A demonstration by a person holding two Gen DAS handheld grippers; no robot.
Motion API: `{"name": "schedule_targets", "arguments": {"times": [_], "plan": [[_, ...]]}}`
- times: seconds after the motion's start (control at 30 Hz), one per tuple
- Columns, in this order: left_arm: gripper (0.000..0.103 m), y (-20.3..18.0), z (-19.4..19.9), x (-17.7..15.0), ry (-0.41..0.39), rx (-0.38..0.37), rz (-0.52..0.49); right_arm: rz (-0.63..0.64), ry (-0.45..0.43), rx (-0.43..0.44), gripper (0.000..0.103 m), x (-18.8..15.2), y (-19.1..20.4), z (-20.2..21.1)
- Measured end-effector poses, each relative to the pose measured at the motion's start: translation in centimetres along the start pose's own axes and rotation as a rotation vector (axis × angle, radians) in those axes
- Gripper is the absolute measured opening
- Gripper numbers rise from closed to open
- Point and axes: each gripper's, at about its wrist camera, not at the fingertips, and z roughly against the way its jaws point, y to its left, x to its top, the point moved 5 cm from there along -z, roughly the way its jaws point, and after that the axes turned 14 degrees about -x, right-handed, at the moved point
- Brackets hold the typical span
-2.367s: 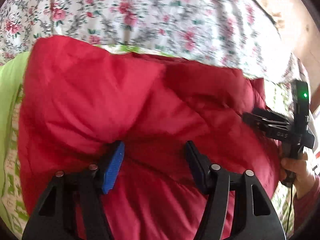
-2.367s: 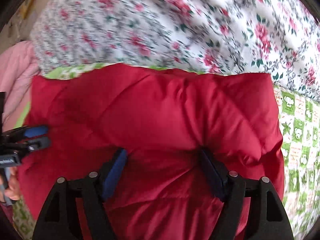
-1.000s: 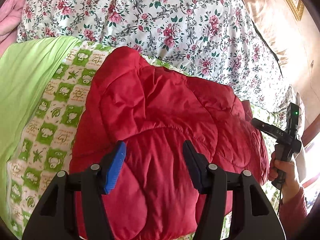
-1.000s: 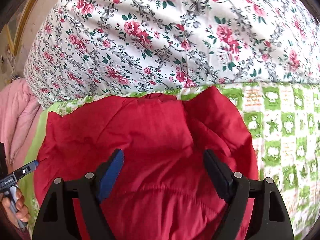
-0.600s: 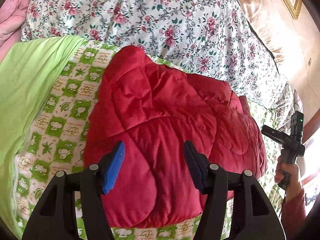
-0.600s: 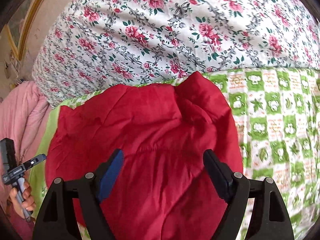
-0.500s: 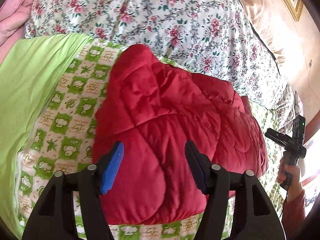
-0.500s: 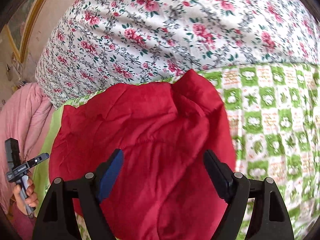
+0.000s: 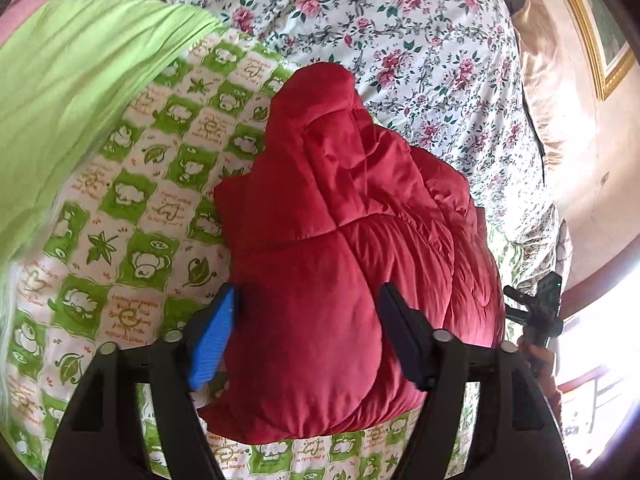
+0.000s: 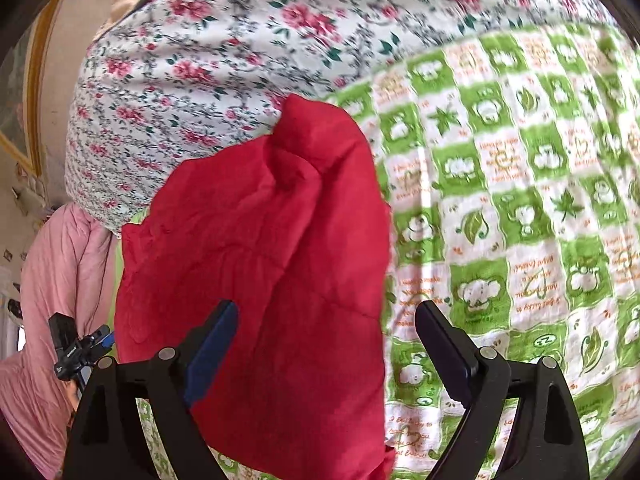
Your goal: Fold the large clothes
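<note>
left hand-held gripper [image 9: 308,336] hovers over near end of red jacket [image 9: 352,272], jaws opening, pads apart w/ padding bulging between but not pinched. jacket sits bunched in a folded bundle on the green checked blanket [image 9: 132,208] on the bed, so prob a fold just set down. right hand-held gripper [image 10: 326,346] wide too, jaws opening, holding nothing, over jacket's right edge.

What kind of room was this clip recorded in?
Most likely a bedroom. A red quilted puffer jacket lies on a green-and-white checked blanket, with a bulky rose-print floral duvet behind it and a gold-framed picture on the wall.
</note>
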Motion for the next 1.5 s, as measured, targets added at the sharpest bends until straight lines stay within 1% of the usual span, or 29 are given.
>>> {"name": "schedule_targets", "arguments": {"times": [0.1, 0.17, 0.33, 0.37, 0.4, 0.43, 0.5, 0.53, 0.6, 0.67, 0.73, 0.8, 0.83, 0.9, 0.93, 0.97, 1.0, 1.03, 1.07, 1.17, 1.3, 1.4, 1.5], "plan": [[0.079, 0.9, -0.8, -0.1, 0.019, -0.023, 0.026, -0.004, 0.022, 0.040, 0.092, 0.0, 0.1, -0.7], [0.079, 1.6, -1.5, -0.2, 0.038, -0.028, 0.032, 0.000, 0.042, 0.048, 0.095, 0.1, 0.0, -1.3], [0.089, 2.7, -3.3, -0.1, 0.070, -0.099, 0.053, 0.003, 0.099, 0.058, 0.096, 0.2, 0.2, -3.2], [0.093, 3.0, -3.7, 0.1, 0.079, -0.116, 0.064, 0.000, 0.110, 0.061, 0.097, 0.3, 0.3, -3.6], [0.101, 3.1, -4.0, 0.2, 0.085, -0.124, 0.071, -0.003, 0.121, 0.074, 0.100, 0.3, 0.3, -4.1], [0.103, 3.4, -4.6, 0.3, 0.096, -0.126, 0.089, -0.006, 0.133, 0.091, 0.100, 0.3, 0.4, -4.5], [0.103, 3.9, -5.5, 0.4, 0.116, -0.167, 0.131, -0.011, 0.146, 0.124, 0.103, 0.4, 0.6, -5.1], [0.103, 4.0, -6.0, 0.4, 0.124, -0.208, 0.159, -0.008, 0.152, 0.140, 0.103, 0.4, 0.8, -5.3], [0.103, 4.0, -6.6, 0.6, 0.140, -0.249, 0.185, -0.001, 0.160, 0.150, 0.103, 0.5, 1.1, -5.6], [0.103, 3.5, -7.1, 0.5, 0.146, -0.283, 0.193, 0.004, 0.179, 0.171, 0.103, 0.5, 1.6, -6.0], [0.103, 2.7, -7.4, 0.4, 0.145, -0.286, 0.161, 0.014, 0.199, 0.182, 0.101, 0.7, 2.6, -6.6], [0.092, 2.1, -7.7, 0.6, 0.148, -0.279, 0.130, 0.026, 0.216, 0.198, 0.097, 0.4, 3.2, -6.9], [0.088, 1.8, -7.6, 0.7, 0.145, -0.286, 0.122, 0.028, 0.225, 0.213, 0.089, 0.4, 3.6, -7.0], [0.074, 1.6, -7.4, 0.8, 0.143, -0.299, 0.124, 0.030, 0.228, 0.210, 0.083, 0.4, 4.0, -7.1], [0.071, 1.3, -7.2, 0.8, 0.142, -0.308, 0.120, 0.029, 0.227, 0.217, 0.076, 0.4, 4.1, -7.0], [0.064, 1.0, -6.9, 0.8, 0.138, -0.313, 0.111, 0.022, 0.225, 0.232, 0.068, 0.4, 4.3, -6.8], [0.058, 0.6, -6.5, 0.7, 0.134, -0.317, 0.098, 0.017, 0.220, 0.242, 0.063, 0.4, 4.5, -6.5], [0.056, 0.2, -6.2, 0.8, 0.130, -0.315, 0.082, 0.018, 0.214, 0.250, 0.055, 0.3, 4.7, -6.1], [0.053, -0.3, -5.9, 0.8, 0.126, -0.313, 0.067, 0.020, 0.206, 0.251, 0.050, 0.2, 4.9, -5.6], [0.048, -1.8, -4.5, 0.7, 0.111, -0.319, 0.032, 0.015, 0.183, 0.255, 0.043, 0.0, 5.4, -4.4], [0.046, -4.2, -1.9, -0.1, 0.096, -0.310, -0.031, 0.033, 0.143, 0.269, 0.039, -0.7, 6.9, -1.7], [0.046, -5.1, 0.6, -1.3, 0.091, -0.305, -0.065, 0.066, 0.123, 0.290, 0.038, -2.2, 9.1, 0.7], [0.046, -5.0, 4.1, -3.1, 0.073, -0.297, -0.069, 0.098, 0.116, 0.305, 0.038, -4.1, 11.1, 2.4]]}}
